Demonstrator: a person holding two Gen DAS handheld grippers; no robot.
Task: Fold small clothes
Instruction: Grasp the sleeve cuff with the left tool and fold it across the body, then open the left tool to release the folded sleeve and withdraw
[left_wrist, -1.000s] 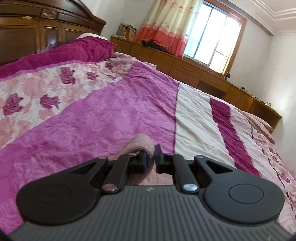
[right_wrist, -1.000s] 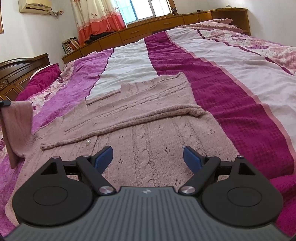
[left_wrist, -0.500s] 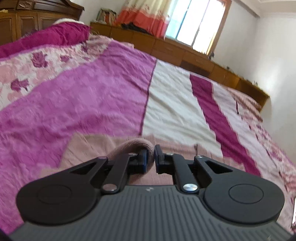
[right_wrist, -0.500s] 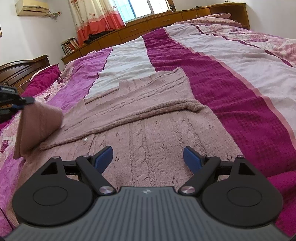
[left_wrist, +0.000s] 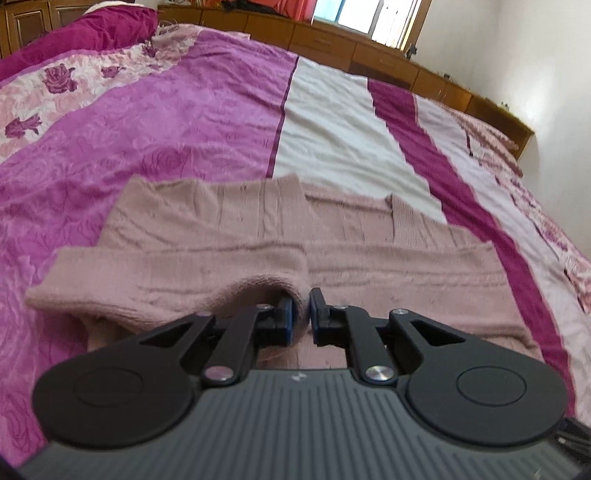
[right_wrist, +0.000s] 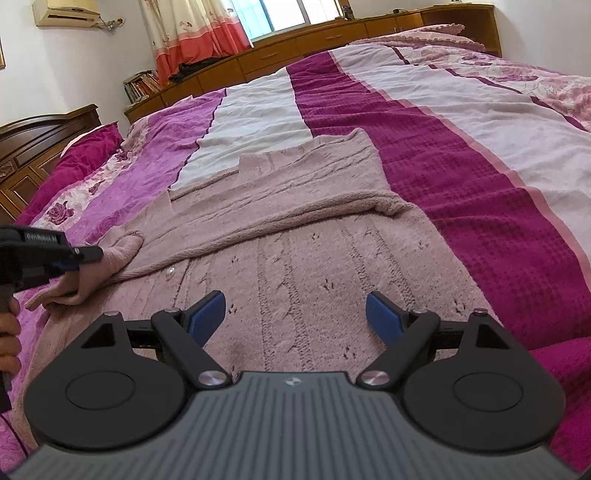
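The right tool (right_wrist: 295, 314) hovers low over the near part of a pink knitted cardigan (right_wrist: 295, 266), its blue pads (right_wrist: 384, 315) spread wide with nothing between them; only the cable-knit front of the garment shows in the gap. The cardigan lies flat on the bed (right_wrist: 480, 192), spread across the purple, white and dark magenta stripes of the bedspread. A small pale button (right_wrist: 170, 272) sits on its front, just below a long sleeve (right_wrist: 280, 218) that is folded across the body from the right side towards the left.

At the left edge of the right wrist view, the left tool (right_wrist: 92, 253) reaches in, gripped from below by a person's hand (right_wrist: 9, 332). Its jaws are nearly together and just starting to part, with the bunched end of the other sleeve (right_wrist: 118, 247) pinched between them. In the left wrist view the same tool (left_wrist: 302, 314) has that fold of pink knit (left_wrist: 258, 291) pressed between its narrow pads, and the sleeve arches up from the garment into the grip. The rest of the cardigan (left_wrist: 369, 236) stretches flat beyond it, its neckline towards the white stripe.

Further off, the bedspread (left_wrist: 184, 122) runs on to a dark pink pillow (left_wrist: 85, 33) and a wooden headboard (right_wrist: 33, 147). A low wooden cabinet (right_wrist: 295, 48) lines the far wall beneath a window, with a floral curtain (right_wrist: 195, 33) hanging beside it, books (right_wrist: 142, 83) stacked at one end, and an air conditioner (right_wrist: 68, 13) mounted high on the wall.
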